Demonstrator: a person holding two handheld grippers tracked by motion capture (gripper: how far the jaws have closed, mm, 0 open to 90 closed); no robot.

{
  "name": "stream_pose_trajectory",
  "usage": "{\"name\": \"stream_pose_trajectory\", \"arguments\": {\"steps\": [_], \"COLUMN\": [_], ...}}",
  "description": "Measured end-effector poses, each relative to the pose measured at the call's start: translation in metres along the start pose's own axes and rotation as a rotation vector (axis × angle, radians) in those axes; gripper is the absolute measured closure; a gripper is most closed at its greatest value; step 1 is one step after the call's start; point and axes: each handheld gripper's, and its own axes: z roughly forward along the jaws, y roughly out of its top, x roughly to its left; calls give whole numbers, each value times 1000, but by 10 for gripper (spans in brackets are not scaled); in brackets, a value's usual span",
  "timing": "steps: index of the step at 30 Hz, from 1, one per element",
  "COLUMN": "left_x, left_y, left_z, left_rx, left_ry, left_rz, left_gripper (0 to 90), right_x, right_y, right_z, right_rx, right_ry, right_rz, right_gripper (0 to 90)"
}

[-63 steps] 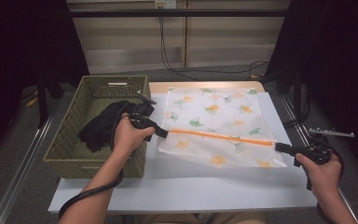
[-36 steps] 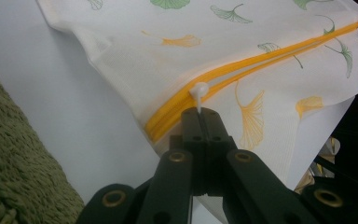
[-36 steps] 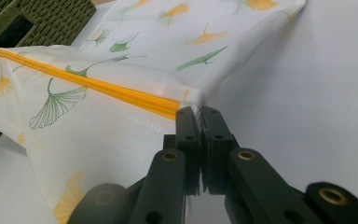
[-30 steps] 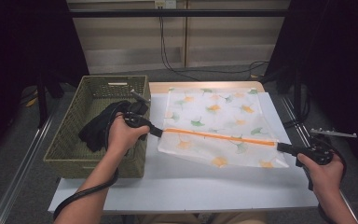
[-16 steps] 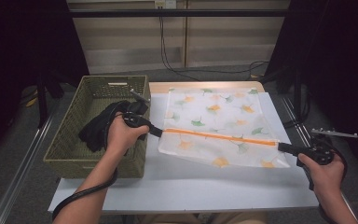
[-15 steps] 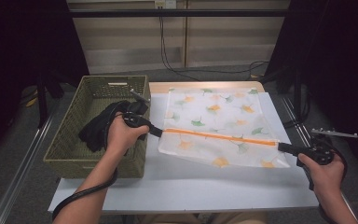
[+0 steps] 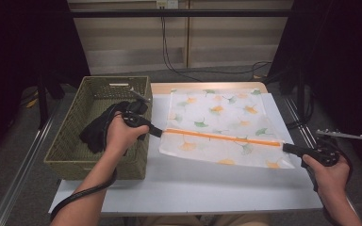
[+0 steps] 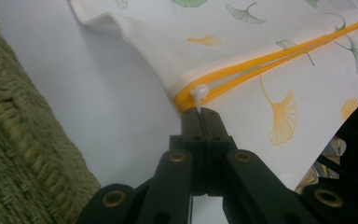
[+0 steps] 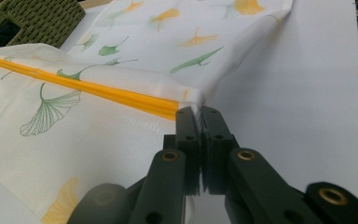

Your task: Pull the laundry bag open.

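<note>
I am holding a white zip bag printed with ginkgo leaves across the middle of the white table, stretched between my two grippers along its orange zipper. The left gripper, at the bag's 9 o'clock end, is pressing its jaws together on the small white zipper pull, which the left gripper view shows sitting at the very end of the zipper track. The right gripper, at the bag's 3 o'clock end, is pinching the fabric corner just where the orange band runs out. Judging by how the cloth is draping and rippling between the two grips, I am handling something light, thin and limp that will sag or bunch wherever it is not kept taut, and its smooth weave looks likely to slip from a shallow pinch. The pull tab is tiny and hard, so I am treating it as the one firm hold on the left, with the reinforced zipper end as the safest hold on the right. The bag's far edge is lying flat toward 12 o'clock, and the near flap is resting on the table toward 6 o'clock. A woven green basket holding a dark garment is standing at 9 o'clock, just beside my left hand.
</note>
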Motion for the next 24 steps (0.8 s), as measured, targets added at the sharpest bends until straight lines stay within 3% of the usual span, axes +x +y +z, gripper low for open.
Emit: {"name": "stream_pose_trajectory", "arguments": {"steps": [1,2,4,6,11,24], "left_x": [2,1,3,2,4,2], "left_y": [0,-1,-1,-2,-3,-4], "left_z": [-1,-1,-3,-3,-5,-6], "left_rx": [7,2,7,-2,9,5], "left_ry": [-2,-17,-13,-7,-7,-10], "left_rz": [14,-6,6,-14,12,2], "left_gripper": [900,900,900,900,900,900], "right_x": [-1,-1,0,0,-1,-1], "right_y": [0,0,0,0,0,0], "right_z": [0,0,0,0,1,0], "right_rx": [-1,-3,-3,-4,-3,-3], "right_ry": [-1,0,-3,-10,-9,-17], "right_rz": [0,-1,-3,-10,-3,-9], "right_gripper": [877,877,877,877,877,878]}}
